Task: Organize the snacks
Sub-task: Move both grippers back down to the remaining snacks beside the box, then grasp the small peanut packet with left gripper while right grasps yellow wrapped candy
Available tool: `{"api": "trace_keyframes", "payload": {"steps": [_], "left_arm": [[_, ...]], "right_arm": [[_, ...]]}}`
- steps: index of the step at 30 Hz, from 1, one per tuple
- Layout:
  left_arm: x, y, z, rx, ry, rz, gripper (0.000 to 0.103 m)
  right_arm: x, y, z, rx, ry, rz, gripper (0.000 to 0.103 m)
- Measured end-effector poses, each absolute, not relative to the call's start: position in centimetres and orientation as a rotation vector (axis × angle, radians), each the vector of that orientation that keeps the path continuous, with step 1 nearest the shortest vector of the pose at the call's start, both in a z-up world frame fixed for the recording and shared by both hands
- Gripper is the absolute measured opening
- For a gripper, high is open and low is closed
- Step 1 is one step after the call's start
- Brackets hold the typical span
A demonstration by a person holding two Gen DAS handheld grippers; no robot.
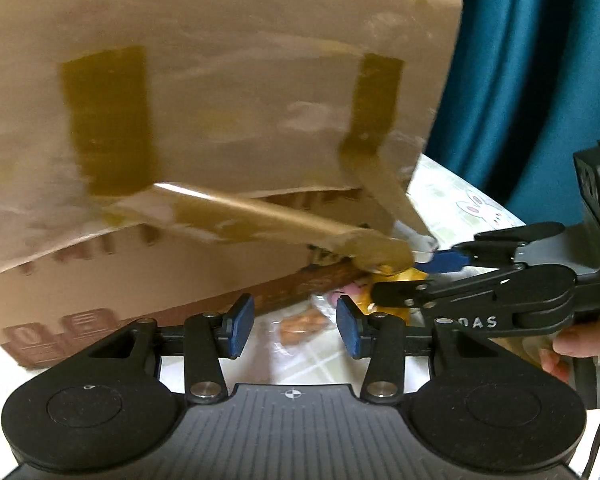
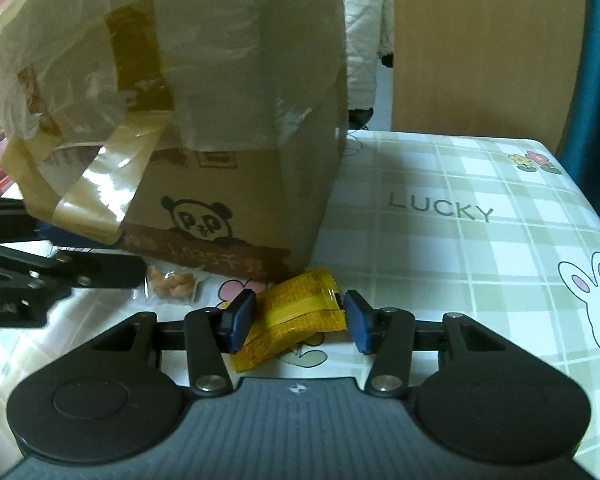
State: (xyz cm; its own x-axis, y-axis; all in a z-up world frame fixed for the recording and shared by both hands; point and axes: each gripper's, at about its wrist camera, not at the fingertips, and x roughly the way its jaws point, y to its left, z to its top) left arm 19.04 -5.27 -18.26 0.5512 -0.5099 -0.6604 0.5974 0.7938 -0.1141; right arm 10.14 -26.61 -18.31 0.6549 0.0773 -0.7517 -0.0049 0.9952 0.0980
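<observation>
A brown cardboard box (image 1: 180,140) with loose tape strips and a hanging flap stands on the table; it also shows in the right wrist view (image 2: 228,184). My left gripper (image 1: 296,326) is open just in front of it, over a clear packet of orange snacks (image 1: 300,326), also seen in the right wrist view (image 2: 171,283). My right gripper (image 2: 300,318) is open around yellow snack packets (image 2: 300,312) lying by the box's corner, touching nothing I can tell. In the left wrist view the right gripper (image 1: 424,276) reaches in from the right over the yellow packets (image 1: 400,278).
The table has a green plaid cloth (image 2: 460,216) with rabbits and the word LUCKY. A wooden panel (image 2: 484,48) and a teal curtain (image 1: 540,80) stand behind. The left gripper's arm (image 2: 40,276) lies at the left of the right wrist view.
</observation>
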Motion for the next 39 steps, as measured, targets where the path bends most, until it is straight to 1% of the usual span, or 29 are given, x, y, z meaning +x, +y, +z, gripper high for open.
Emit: {"api": "trace_keyframes", "payload": {"steps": [5, 13, 18, 20, 22, 33, 39], "left_arm": [[19.7, -7.1, -19.2, 0.160, 0.764, -0.680, 0.048], [20.8, -7.9, -21.0, 0.182, 0.799, -0.652, 0.047], [20.7, -8.4, -21.1, 0.205, 0.791, -0.636, 0.044], [20.3, -9.1, -20.8, 0.218, 0.784, -0.631, 0.038], [20.1, -9.2, -20.8, 0.229, 0.784, -0.624, 0.037], [18.6, -7.1, -20.6, 0.202, 0.820, -0.560, 0.036], [16.7, -2.8, -20.5, 0.116, 0.843, -0.451, 0.036]], "right_arm": [[10.1, -26.8, -18.4, 0.101, 0.853, 0.055, 0.050], [10.3, -27.0, -18.6, 0.105, 0.851, 0.060, 0.050], [10.4, -26.8, -18.6, 0.097, 0.853, 0.062, 0.049], [10.4, -26.7, -18.5, 0.094, 0.856, 0.067, 0.049], [10.4, -26.6, -18.4, 0.089, 0.863, 0.078, 0.049], [10.3, -24.3, -17.7, 0.045, 0.911, 0.155, 0.047], [9.9, -20.7, -17.8, 0.011, 0.921, 0.241, 0.047]]}}
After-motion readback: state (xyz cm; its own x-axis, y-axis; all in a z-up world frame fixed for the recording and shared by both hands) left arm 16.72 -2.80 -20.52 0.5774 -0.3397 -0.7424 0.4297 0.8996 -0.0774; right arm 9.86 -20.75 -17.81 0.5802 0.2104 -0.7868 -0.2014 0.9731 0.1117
